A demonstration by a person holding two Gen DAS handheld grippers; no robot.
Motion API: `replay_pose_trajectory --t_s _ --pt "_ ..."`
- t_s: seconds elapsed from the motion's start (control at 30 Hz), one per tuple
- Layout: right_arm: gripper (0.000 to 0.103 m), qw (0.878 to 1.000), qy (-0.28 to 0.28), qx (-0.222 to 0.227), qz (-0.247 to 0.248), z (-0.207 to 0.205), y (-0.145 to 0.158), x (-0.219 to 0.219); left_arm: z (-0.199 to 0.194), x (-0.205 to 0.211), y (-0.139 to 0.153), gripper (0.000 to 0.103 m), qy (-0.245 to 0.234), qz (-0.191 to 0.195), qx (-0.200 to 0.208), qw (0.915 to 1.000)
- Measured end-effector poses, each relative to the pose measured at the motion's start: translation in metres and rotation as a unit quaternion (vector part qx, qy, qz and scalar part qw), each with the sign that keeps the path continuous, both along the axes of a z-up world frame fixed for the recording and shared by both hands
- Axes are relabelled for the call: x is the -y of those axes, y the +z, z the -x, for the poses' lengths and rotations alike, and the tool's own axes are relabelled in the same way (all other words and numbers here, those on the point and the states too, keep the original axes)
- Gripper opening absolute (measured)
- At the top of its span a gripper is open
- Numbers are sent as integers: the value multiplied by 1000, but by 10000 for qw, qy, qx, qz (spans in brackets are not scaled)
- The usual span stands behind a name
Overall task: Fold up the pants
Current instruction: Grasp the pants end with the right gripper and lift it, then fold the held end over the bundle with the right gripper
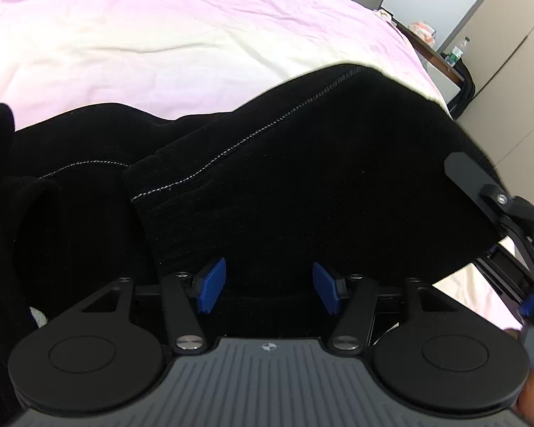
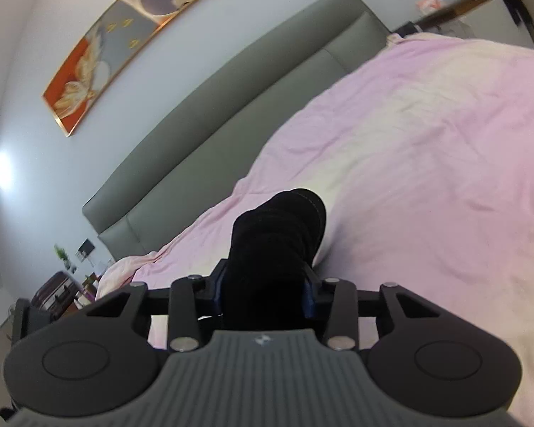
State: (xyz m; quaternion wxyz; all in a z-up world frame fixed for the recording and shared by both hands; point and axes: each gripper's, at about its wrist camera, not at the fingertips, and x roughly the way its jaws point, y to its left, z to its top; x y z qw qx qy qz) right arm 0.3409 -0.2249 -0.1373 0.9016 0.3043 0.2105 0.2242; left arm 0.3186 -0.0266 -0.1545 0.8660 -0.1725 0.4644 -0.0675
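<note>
Left gripper (image 1: 268,286): blue pads (image 1: 211,286) spread apart, nothing clamped, positioned at the near edge of the pants (image 1: 302,178). Right gripper (image 2: 265,290): jaws closed on a bunched pants fold, lifted above the bedsheet (image 2: 427,160).

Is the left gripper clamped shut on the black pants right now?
No, the left gripper is open: its two blue pads stand well apart, with the black pants lying just beyond them.

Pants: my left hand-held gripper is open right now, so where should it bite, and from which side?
Grip the near hem of the pants, the edge lying just ahead of the open left hand-held gripper. Come straight forward, low over the bed: that edge already spans the jaw gap, and the right hand-held gripper holds the other end.
</note>
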Motion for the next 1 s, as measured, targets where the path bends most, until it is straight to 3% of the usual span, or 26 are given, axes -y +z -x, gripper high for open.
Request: replay_pose_trajectory --t_s 0.03,0.07,0.13,0.17,0.2,0.3,0.37,0.47,0.53,0.63,0.73,0.83,0.93,1.0 --pt "35 9999 60 52 -86 2 1 -2 6 -5 3 60 110 40 44 9999" --pt "35 9998 72 87 -160 2 1 -2 13 -11 8 47 316 140 98 9994" --pt "35 9998 34 42 -191 0 1 1 34 -31 26 44 617 621 401 9953" --pt "34 9997 -25 -37 -225 -3 -1 5 48 -40 37 48 659 707 627 9933" --pt "34 9994 -90 -135 -295 -4 -4 9 61 -49 48 53 693 587 821 9925" --pt "34 9965 -280 -472 -623 -10 -15 22 98 -81 69 60 1044 -330 1107 9878" --pt "34 9934 -355 -650 -880 -7 -18 29 115 -111 69 61 1373 -683 991 9832" --pt "34 9900 -451 -799 -1070 -5 -23 32 133 -158 52 60 1854 -829 553 9776" --pt "34 9864 -545 -940 -1230 -4 -26 36 142 -182 38 52 2135 -856 322 9726" --pt "32 9857 -689 -1011 -1160 1 -18 34 144 -192 13 50 2116 -820 148 9738" --pt "30 9962 -530 -430 -548 21 19 8 132 -186 4 52 2016 -992 61 9744" --pt "29 9972 20 640 391 56 68 -52 123 -194 6 50 2047 -672 -35 9765" --pt "29 9796 741 1472 1149 94 96 -124 138 -212 12 51 2168 87 103 9761" --pt "29 9521 1269 2030 1900 123 104 -180 161 -235 15 50 2440 749 273 9665"
